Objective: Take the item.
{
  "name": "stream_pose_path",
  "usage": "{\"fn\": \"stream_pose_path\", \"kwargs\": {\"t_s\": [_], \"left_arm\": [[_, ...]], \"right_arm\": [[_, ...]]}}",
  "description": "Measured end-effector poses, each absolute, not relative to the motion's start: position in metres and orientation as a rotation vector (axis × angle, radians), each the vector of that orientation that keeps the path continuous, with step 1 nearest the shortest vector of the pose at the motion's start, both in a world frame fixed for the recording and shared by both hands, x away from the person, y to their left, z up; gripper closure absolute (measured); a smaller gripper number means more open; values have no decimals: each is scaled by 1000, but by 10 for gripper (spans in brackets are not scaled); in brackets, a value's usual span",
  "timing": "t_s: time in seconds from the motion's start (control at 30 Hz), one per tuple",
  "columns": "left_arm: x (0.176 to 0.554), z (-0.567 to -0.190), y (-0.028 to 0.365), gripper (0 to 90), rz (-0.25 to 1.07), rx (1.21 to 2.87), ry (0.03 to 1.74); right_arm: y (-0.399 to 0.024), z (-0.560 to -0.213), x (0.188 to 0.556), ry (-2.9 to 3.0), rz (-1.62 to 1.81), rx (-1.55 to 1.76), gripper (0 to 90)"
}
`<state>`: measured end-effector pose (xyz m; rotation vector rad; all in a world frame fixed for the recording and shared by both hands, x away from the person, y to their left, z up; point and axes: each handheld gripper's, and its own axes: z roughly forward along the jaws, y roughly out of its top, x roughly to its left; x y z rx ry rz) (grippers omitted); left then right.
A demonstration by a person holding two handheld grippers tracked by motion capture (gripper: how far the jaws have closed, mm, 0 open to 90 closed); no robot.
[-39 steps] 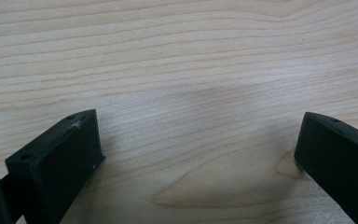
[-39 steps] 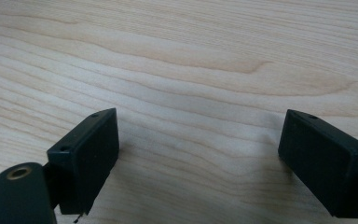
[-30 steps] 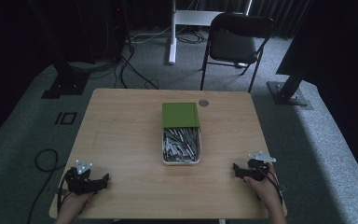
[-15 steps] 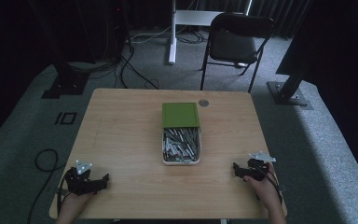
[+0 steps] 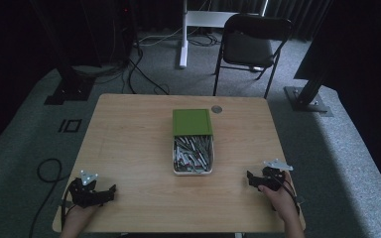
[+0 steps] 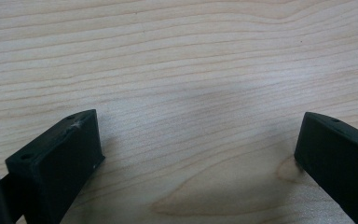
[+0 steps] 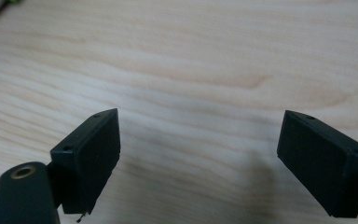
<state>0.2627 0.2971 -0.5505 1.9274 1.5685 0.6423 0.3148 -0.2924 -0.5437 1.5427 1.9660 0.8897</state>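
Wooden table, both grippers (jaws apart)

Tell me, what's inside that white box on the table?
The white box holds a heap of thin silvery metal pieces. A green lid covers its far half, hiding what lies beneath.

white tray | table centre | holds metal pieces | green lid covering far half
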Motion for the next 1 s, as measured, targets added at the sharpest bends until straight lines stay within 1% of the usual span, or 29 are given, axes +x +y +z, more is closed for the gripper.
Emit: {"fn": "stream_pose_path", "kwargs": {"t_s": [0.63, 1.0], "left_arm": [[263, -551, 297, 13, 642, 1925, 1569], [263, -551, 297, 13, 642, 1925, 1569]], "right_arm": [[-272, -492, 318, 1927, 991, 1446, 150], [-257, -475, 318, 1933, 1045, 1359, 151]]}}
